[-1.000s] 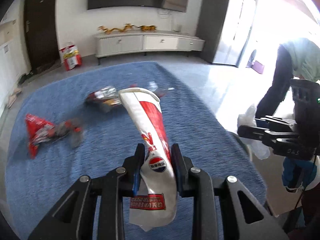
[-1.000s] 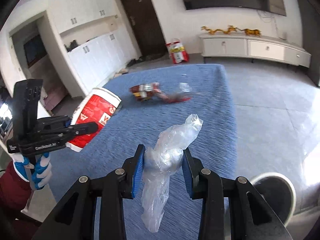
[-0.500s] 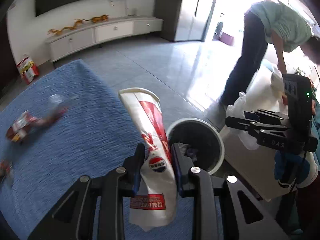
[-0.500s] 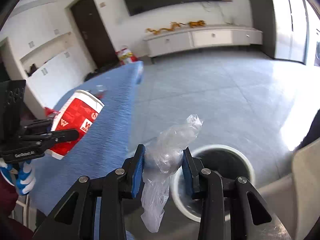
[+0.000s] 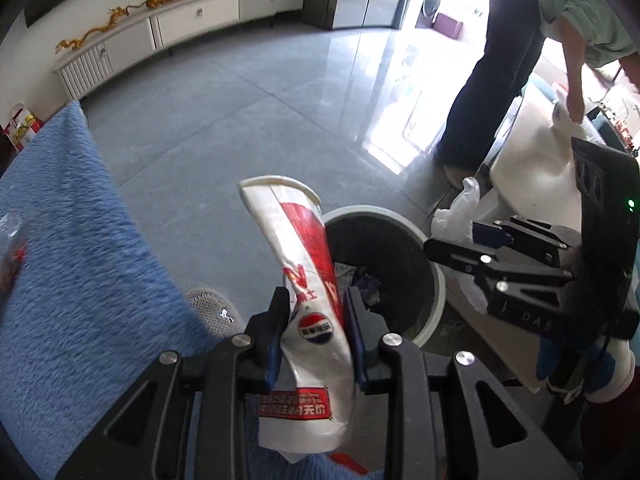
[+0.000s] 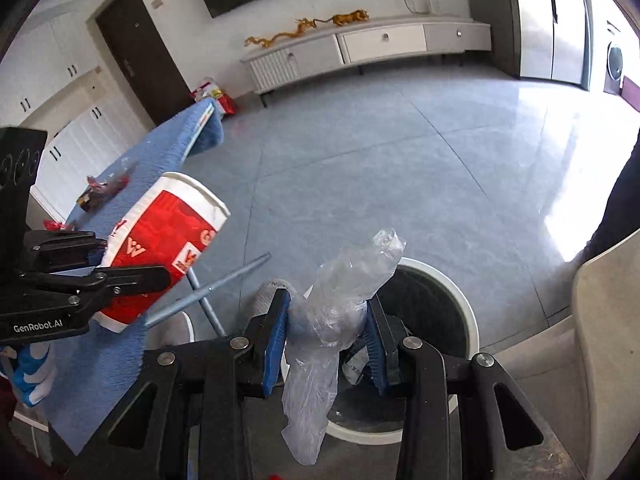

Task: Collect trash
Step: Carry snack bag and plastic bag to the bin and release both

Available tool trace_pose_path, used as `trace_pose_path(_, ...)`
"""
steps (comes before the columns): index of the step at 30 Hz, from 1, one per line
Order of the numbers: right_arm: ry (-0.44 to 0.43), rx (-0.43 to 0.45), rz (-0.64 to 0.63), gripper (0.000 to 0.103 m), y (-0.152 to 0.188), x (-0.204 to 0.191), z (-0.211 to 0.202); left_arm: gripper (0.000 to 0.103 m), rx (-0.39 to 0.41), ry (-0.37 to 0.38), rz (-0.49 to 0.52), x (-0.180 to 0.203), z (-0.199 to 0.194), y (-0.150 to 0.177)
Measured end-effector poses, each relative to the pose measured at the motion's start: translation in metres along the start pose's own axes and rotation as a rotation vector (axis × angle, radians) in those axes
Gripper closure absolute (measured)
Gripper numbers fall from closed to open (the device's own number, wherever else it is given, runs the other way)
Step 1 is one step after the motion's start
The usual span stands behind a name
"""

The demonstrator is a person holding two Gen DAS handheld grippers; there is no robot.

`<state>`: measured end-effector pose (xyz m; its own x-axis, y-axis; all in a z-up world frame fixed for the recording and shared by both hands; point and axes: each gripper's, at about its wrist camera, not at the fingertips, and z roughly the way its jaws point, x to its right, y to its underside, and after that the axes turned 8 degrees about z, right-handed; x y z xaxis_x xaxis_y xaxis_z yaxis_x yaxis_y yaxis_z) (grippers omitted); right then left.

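My left gripper (image 5: 316, 322) is shut on a crushed red and white paper cup (image 5: 308, 280) and holds it just left of a round white-rimmed trash bin (image 5: 434, 276) with trash inside. My right gripper (image 6: 328, 326) is shut on a crumpled clear plastic bag (image 6: 340, 304) and holds it above the bin's (image 6: 468, 316) near left rim. The left gripper with the cup (image 6: 160, 248) shows at the left of the right wrist view. The right gripper (image 5: 460, 240) shows beyond the bin's right side in the left wrist view.
A table with a blue cloth (image 5: 60, 240) stands on the left, with wrappers (image 6: 100, 192) lying on it. A person (image 5: 520, 40) bends over a white seat (image 5: 532, 156) at the right. A grey shoe (image 5: 212, 308) is near the bin. A low white cabinet (image 6: 360, 48) lines the far wall.
Both grippers have swung further right, away from the table, and have come in closer over the bin. Each keeps its hold on its piece of trash.
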<state>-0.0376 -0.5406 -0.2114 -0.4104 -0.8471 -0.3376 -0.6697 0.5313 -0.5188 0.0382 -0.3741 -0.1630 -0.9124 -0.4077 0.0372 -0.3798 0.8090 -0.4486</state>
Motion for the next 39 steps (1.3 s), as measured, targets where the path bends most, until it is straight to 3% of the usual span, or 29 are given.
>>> trace_pose_path(8,0.062,-0.042,0.005,0.067,-0.007,0.014,0.037,0.076,-0.047,0.032,-0.010,0.004,0.042,-0.025)
trace_pose_path(14,0.116,-0.072,0.025,0.066,-0.004,0.028,0.053,0.076,-0.033,0.098,-0.026,-0.002,0.045,-0.020)
trace_pose_path(19,0.153,-0.086,0.044,0.052,-0.003,0.032,0.061,0.074,-0.003,0.143,-0.081,-0.009,0.041,-0.021)
trace_pose_path(21,0.162,-0.081,0.050,0.048,-0.002,0.032,0.058,0.066,0.013,0.141,-0.098,-0.015,0.035,-0.019)
trace_pose_path(29,0.162,-0.034,0.030,0.047,-0.005,0.010,0.026,0.066,0.097,0.114,-0.159,-0.037,-0.011,0.004)
trace_pose_path(37,0.116,0.041,-0.081,0.047,-0.014,-0.054,-0.021,0.065,0.182,0.051,-0.208,-0.066,-0.070,0.050)
trace_pose_path(39,0.096,0.062,-0.120,0.047,-0.016,-0.075,-0.033,0.060,0.207,0.032,-0.228,-0.076,-0.087,0.065)
